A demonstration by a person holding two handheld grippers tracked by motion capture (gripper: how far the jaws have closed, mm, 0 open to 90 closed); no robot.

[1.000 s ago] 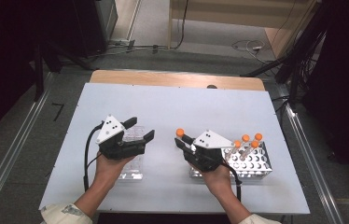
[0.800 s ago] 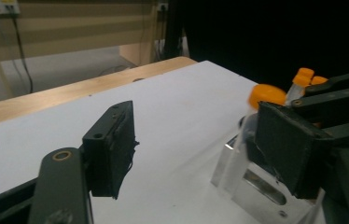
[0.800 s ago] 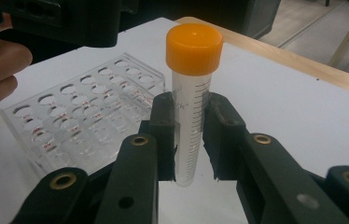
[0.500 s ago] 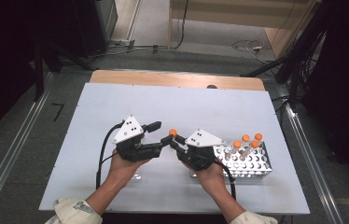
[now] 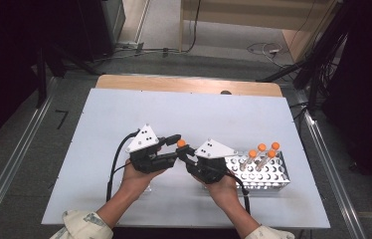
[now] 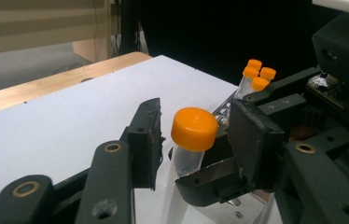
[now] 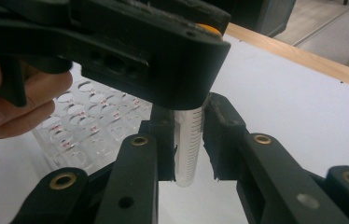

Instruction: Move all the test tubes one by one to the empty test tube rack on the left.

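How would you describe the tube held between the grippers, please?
On the white table, look left of the metal rack, where the two grippers meet. The orange-capped tube is there, lifted in the right gripper, unlike the four tubes standing in the rack.

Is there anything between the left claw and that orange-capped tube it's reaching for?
Nothing visible. The left gripper has its jaws open on either side of the tube, just below the orange cap. The right gripper holds the tube lower down.

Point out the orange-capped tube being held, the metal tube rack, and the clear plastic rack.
orange-capped tube point(image 6: 194, 129): left gripper view, on its cap.
metal tube rack point(image 5: 273, 175): high view, perforated top.
clear plastic rack point(image 7: 81, 135): right gripper view, holed top.
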